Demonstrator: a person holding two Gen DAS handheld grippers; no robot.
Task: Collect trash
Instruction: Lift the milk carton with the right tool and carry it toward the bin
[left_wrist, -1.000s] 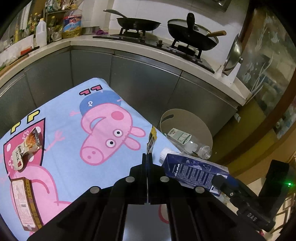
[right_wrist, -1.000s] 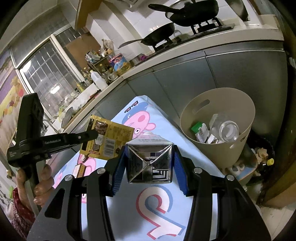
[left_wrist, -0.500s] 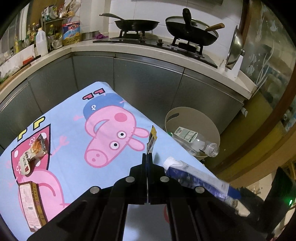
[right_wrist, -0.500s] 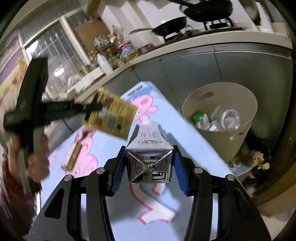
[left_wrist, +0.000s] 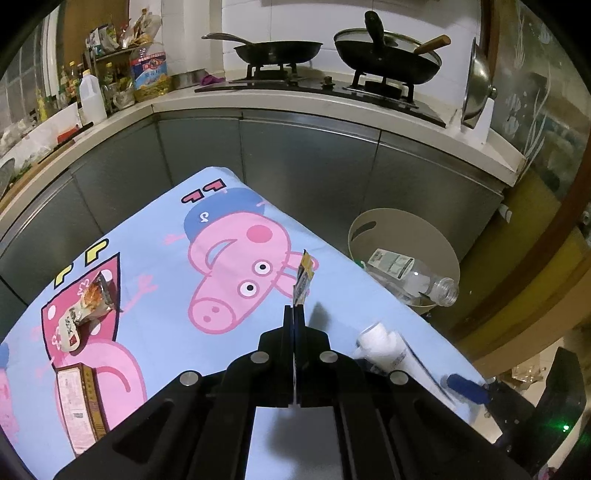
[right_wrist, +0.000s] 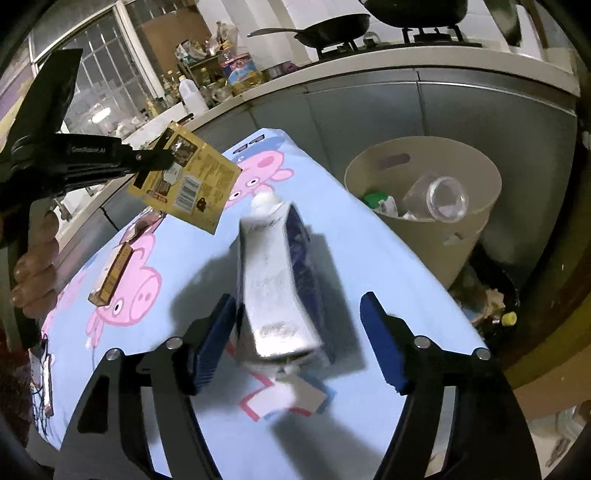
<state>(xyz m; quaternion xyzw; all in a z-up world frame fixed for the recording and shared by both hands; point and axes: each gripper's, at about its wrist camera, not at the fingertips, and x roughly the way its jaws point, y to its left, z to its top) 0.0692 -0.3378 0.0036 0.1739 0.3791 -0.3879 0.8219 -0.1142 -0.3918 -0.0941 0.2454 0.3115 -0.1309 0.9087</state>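
My left gripper (left_wrist: 294, 312) is shut on a flat yellow packet (left_wrist: 303, 280) and holds it above the blue Peppa Pig tablecloth (left_wrist: 155, 236); the packet (right_wrist: 184, 181) shows broadside in the right wrist view. My right gripper (right_wrist: 297, 332) is open. A blue-and-silver milk carton (right_wrist: 275, 280), blurred by motion, is between its fingers, free of the pads, over the cloth. It also shows in the left wrist view (left_wrist: 388, 354). The beige trash bin (right_wrist: 476, 206) stands past the table's right edge and holds a clear bottle (right_wrist: 443, 195).
A snack wrapper (left_wrist: 83, 310) and a brown box (left_wrist: 79, 406) lie on the cloth at the left. Steel cabinets (left_wrist: 295, 158) and a counter with two pans (left_wrist: 384, 55) run behind the table. Litter lies on the floor beside the bin (right_wrist: 495, 302).
My right gripper has opened and let go of the milk carton, which now tips forward between the fingers. My left gripper has kept its hold on the yellow packet.
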